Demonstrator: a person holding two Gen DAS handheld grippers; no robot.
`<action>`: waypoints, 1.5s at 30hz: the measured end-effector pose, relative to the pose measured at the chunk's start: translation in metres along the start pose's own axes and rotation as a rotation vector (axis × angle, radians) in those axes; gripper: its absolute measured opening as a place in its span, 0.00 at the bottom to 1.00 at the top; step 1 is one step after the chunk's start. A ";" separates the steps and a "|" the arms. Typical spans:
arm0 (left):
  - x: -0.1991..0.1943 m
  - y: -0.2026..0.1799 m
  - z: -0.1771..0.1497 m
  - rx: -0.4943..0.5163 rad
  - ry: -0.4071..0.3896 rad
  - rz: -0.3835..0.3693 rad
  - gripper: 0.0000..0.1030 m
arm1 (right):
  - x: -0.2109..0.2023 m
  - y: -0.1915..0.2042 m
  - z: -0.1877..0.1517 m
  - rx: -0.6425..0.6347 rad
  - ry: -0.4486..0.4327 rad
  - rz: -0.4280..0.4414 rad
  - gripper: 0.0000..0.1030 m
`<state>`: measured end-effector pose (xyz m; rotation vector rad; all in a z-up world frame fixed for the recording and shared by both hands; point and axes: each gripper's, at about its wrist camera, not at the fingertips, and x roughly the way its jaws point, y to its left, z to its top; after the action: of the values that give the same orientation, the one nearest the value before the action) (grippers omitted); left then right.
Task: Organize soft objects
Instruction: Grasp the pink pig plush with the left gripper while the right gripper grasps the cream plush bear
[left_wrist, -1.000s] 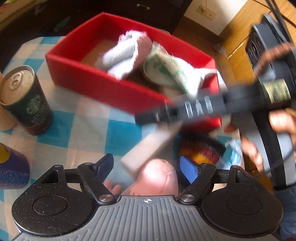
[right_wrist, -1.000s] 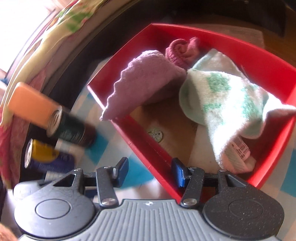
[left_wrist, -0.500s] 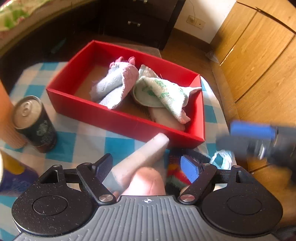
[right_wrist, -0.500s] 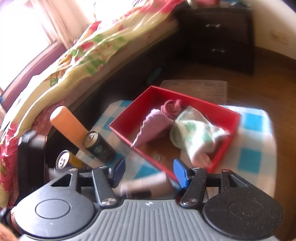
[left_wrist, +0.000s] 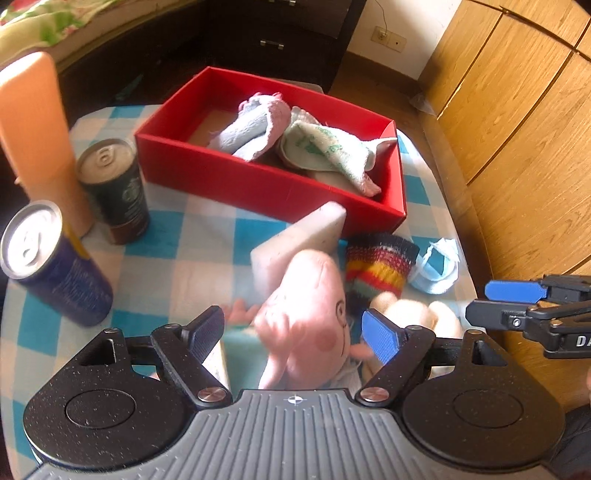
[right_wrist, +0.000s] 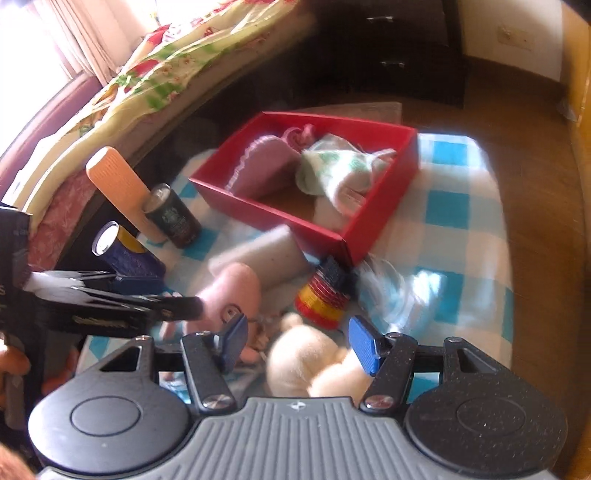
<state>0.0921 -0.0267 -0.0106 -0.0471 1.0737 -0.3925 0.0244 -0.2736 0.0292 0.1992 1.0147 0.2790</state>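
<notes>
A red box (left_wrist: 258, 181) (right_wrist: 380, 218) on the checkered table holds a pink towel (left_wrist: 255, 125) (right_wrist: 258, 166) and a white-and-green cloth (left_wrist: 332, 155) (right_wrist: 340, 170). In front of it lie a white sponge block (left_wrist: 299, 240) (right_wrist: 258, 254), a pink pig plush (left_wrist: 310, 306) (right_wrist: 229, 291), a striped knit piece (left_wrist: 380, 266) (right_wrist: 325, 299), a cream plush (left_wrist: 413, 314) (right_wrist: 317, 362) and a light blue mask (left_wrist: 439, 269). My left gripper (left_wrist: 295, 328) is open above the pig plush. My right gripper (right_wrist: 295, 343) is open above the cream plush.
Two drink cans (left_wrist: 114, 188) (left_wrist: 51, 262) and an orange bottle (left_wrist: 37, 140) stand at the table's left. A wooden cabinet (left_wrist: 517, 129) is on the right, a bed (right_wrist: 129, 92) and a dark dresser (right_wrist: 388, 48) lie beyond the table.
Both grippers have pulled back from the red box toward the near side of the table. The plush toys now lie between their open fingers.
</notes>
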 end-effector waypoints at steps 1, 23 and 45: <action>-0.001 0.001 -0.003 -0.002 0.004 0.004 0.79 | 0.002 -0.002 -0.004 0.005 0.014 -0.004 0.38; 0.006 0.003 -0.008 0.083 0.020 0.017 0.82 | 0.045 0.019 -0.018 -0.155 0.115 -0.074 0.47; 0.078 -0.017 -0.011 0.295 0.197 0.042 0.95 | 0.075 0.022 -0.021 -0.265 0.162 -0.117 0.63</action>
<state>0.1101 -0.0664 -0.0777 0.2810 1.1987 -0.5214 0.0405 -0.2280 -0.0360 -0.1245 1.1333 0.3233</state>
